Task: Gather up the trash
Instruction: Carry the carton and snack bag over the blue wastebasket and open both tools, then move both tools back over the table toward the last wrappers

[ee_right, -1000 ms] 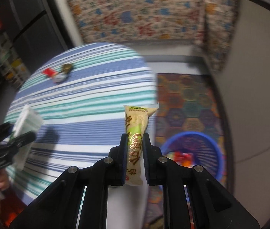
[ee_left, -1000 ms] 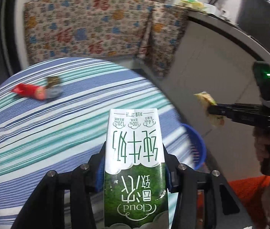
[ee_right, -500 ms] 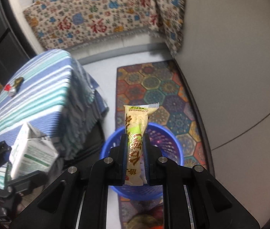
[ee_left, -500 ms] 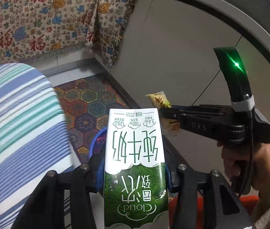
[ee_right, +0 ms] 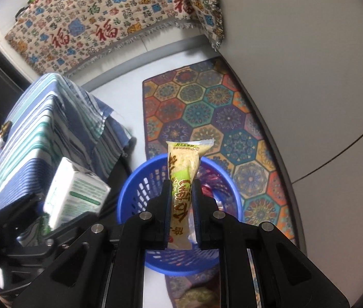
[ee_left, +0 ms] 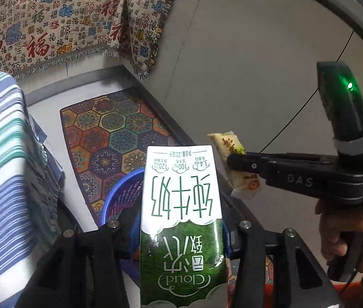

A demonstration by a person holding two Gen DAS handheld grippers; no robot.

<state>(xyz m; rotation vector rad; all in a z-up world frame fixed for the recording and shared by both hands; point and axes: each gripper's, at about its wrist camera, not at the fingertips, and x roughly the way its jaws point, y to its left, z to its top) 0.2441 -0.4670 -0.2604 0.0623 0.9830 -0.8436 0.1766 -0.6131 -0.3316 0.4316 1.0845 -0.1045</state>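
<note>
My left gripper (ee_left: 181, 228) is shut on a white and green milk carton (ee_left: 181, 205), held upside down above the blue basket (ee_left: 120, 195). The carton also shows in the right wrist view (ee_right: 73, 195), left of the basket. My right gripper (ee_right: 182, 205) is shut on a yellow snack wrapper (ee_right: 185, 174) and holds it over the blue basket (ee_right: 135, 179), which has some trash inside. In the left wrist view the right gripper (ee_left: 235, 164) and the wrapper (ee_left: 230, 146) are just right of the carton.
A table with a blue and teal striped cloth (ee_right: 40, 133) stands left of the basket, with small wrappers (ee_right: 3, 133) on it. A colourful hexagon rug (ee_right: 207, 107) lies under the basket. A patterned sofa cover (ee_right: 99, 20) is at the back, a grey wall at right.
Both grippers have moved from over the table to the basket on the floor. The wrapper now hangs over the basket and the carton is right beside it.
</note>
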